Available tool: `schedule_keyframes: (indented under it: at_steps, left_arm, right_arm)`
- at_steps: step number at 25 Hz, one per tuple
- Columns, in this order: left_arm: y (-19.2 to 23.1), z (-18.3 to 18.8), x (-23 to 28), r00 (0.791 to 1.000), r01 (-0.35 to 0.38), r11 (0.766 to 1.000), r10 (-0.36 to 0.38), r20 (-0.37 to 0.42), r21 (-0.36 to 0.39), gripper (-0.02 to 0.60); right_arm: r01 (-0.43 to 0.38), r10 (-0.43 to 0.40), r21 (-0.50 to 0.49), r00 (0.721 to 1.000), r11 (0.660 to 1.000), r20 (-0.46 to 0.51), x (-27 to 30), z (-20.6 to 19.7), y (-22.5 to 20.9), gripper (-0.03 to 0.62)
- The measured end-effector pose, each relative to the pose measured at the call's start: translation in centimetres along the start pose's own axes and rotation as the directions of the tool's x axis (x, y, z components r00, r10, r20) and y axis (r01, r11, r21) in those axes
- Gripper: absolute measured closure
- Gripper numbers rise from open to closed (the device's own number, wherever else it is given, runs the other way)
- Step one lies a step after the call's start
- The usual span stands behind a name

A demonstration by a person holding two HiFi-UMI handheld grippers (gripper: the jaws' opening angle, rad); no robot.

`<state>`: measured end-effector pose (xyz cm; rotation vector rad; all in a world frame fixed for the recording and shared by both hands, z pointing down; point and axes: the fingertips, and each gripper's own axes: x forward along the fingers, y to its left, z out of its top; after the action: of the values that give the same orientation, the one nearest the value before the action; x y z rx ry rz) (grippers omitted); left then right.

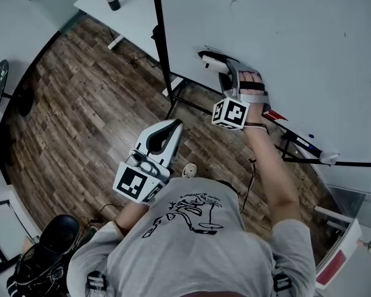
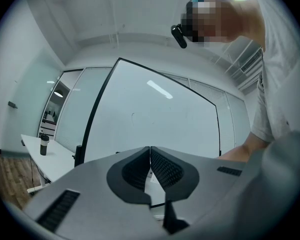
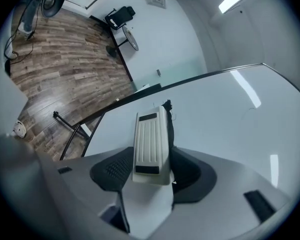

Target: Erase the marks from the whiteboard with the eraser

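1. Eraser (image 3: 151, 143), a white ribbed plastic block with dark felt, is clamped at its rear end by the fingers (image 3: 110, 173) of the right gripper (image 1: 224, 72).
2. Light and stiff, I judge; hold the hard shell, not the soft felt, or it may twist.
3. Its felt faces the white whiteboard (image 3: 215, 119) near a lower corner; contact is unclear.
4. Left gripper (image 2: 150, 150) fingers are pressed together, empty, away from the board.

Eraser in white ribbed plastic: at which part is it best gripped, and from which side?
Probably at one short end, coming in along its length, as the right gripper holds the white ribbed plastic eraser now: the narrow body fits between the jaws, and the far end sticks out free toward the whiteboard.
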<state>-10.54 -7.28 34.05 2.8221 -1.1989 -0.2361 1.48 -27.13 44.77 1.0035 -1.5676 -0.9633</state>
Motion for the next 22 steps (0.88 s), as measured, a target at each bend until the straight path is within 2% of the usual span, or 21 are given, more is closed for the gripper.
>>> schedule_keyframes:
  at_steps: [5, 10, 22]
  left_arm:
    - [0.0, 0.1, 0.0, 1.000, 0.001, 1.000, -0.001, 0.007, 0.001, 0.557]
    - [0.1, 0.3, 0.2, 1.000, -0.002, 1.000, 0.002, 0.013, 0.002, 0.557]
    - [1.3, 0.1, 0.5, 1.000, -0.022, 1.000, 0.023, 0.018, -0.007, 0.558]
  right_arm:
    - [0.072, -0.074, 0.038, 0.996, 0.997, 0.055, -1.6, 2.8, -5.4, 0.350]
    - [0.117, -0.118, 0.025, 0.990, 0.993, 0.078, -1.6, 4.6, -9.0, 0.351]
    - [0.154, -0.152, -0.028, 0.987, 0.988, 0.059, 0.2, 4.4, -9.3, 0.352]
